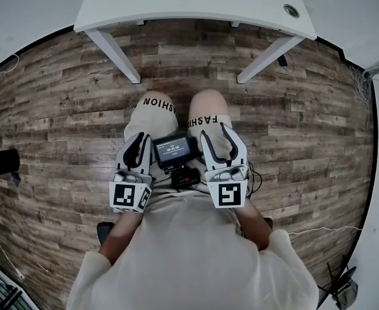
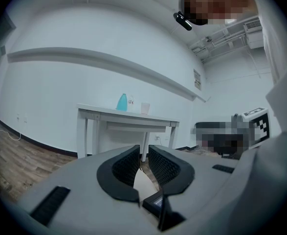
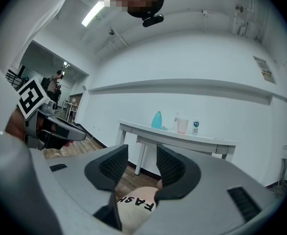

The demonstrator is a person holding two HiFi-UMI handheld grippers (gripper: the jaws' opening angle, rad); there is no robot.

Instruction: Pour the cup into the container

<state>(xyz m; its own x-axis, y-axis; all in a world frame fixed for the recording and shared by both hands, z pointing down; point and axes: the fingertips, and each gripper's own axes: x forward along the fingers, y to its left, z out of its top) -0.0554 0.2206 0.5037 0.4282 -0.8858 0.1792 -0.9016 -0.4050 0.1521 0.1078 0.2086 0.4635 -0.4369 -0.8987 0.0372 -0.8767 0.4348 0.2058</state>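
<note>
Head view: left gripper (image 1: 137, 144), right gripper (image 1: 219, 139) over legs (image 1: 206, 106), jaws of both part-open, empty; cup (image 3: 182, 126) on table (image 1: 195, 5).

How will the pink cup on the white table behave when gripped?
The pink cup looks small and translucent, so probably light plastic that flexes if squeezed. It stands upright, taller than wide, so a sideways nudge may tip it. Its contents cannot be seen.
</note>
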